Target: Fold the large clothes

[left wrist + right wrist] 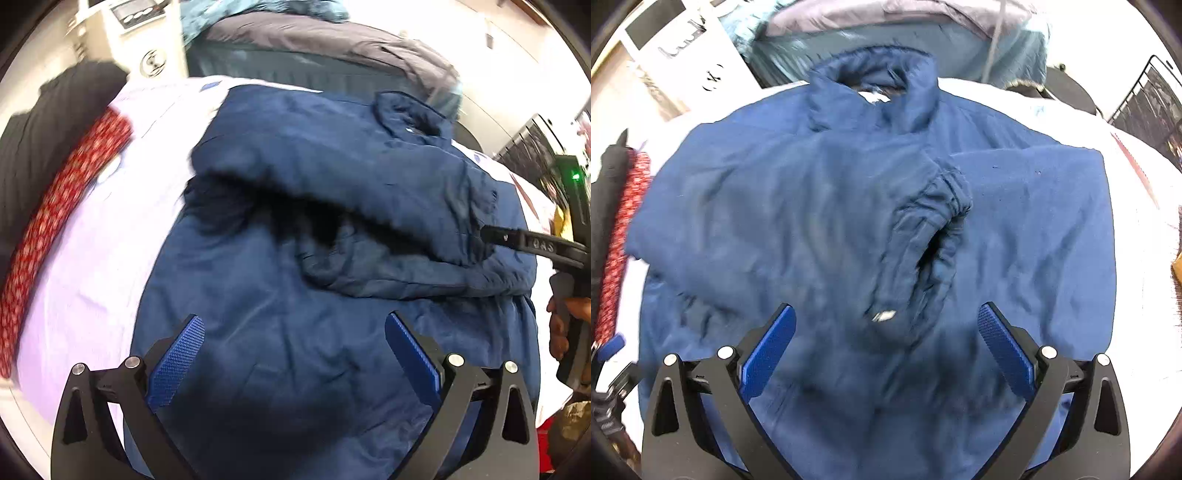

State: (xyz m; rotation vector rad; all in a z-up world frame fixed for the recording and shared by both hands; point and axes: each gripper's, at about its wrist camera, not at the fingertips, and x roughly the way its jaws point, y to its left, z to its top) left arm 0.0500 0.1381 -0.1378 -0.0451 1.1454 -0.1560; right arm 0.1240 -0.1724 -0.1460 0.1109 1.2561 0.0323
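Lying mid-bed on the white sheet, the navy jacket is resting collar toward the far edge while left gripper and right gripper are hovering above it, jaws wide, holding nothing.

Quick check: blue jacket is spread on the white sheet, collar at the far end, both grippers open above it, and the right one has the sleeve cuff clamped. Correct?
Not quite. The right gripper is not clamped on the sleeve cuff: the right wrist view shows its jaws wide apart, holding nothing, with the cuff lying free on the blue jacket. The rest holds: the jacket is spread on the white sheet, collar far, and the left gripper is open too.
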